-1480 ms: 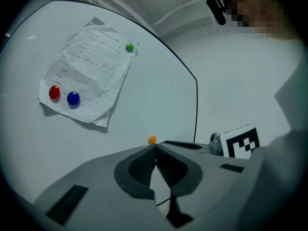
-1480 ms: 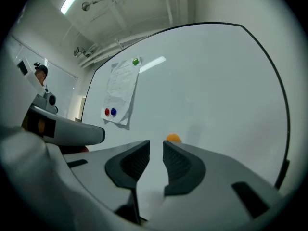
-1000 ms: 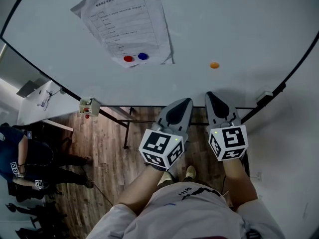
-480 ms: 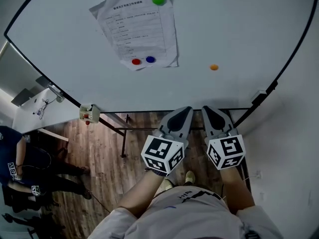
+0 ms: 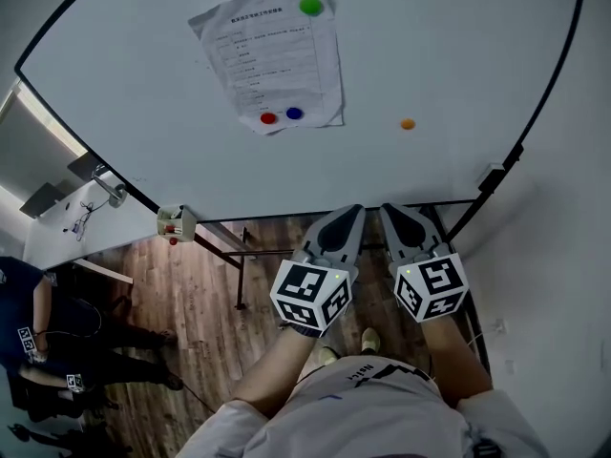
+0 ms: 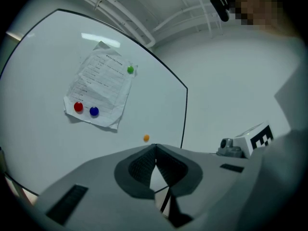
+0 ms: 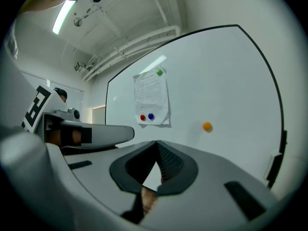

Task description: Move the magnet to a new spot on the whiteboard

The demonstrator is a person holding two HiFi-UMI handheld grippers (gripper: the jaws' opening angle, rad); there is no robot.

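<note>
Grey plastic jaws are leading the two grippers, which the person is holding low, side by side, close together. The left gripper (image 5: 355, 210) is keeping its jaws pressed together at the tips with nothing between them, as its own view (image 6: 155, 146) shows. The right gripper (image 5: 389, 208) is doing the same, its jaws meeting at the tips and carrying nothing (image 7: 157, 142). Two marker cubes, one (image 5: 310, 294) on the left and one (image 5: 431, 287) on the right, are riding behind the jaws. Both grippers are pointing toward the board's lower edge without touching it.

Below them a wood floor (image 5: 191, 294) is showing, and a person (image 5: 38, 322) in dark clothes is standing well off to the left.

Beyond, the board (image 5: 458, 55) is carrying one sheet of paper (image 5: 272, 60) and four magnets. Three are sitting on the sheet: one green magnet (image 5: 310, 6) at its top right corner, and one red magnet (image 5: 268, 118) and one blue magnet (image 5: 294, 114) just beside each other near its bottom edge. The one orange magnet (image 5: 408, 123) is sitting alone on bare board, right of the sheet and apart from it, roughly level with the red and blue pair. It is lying well apart from both grippers.
</note>
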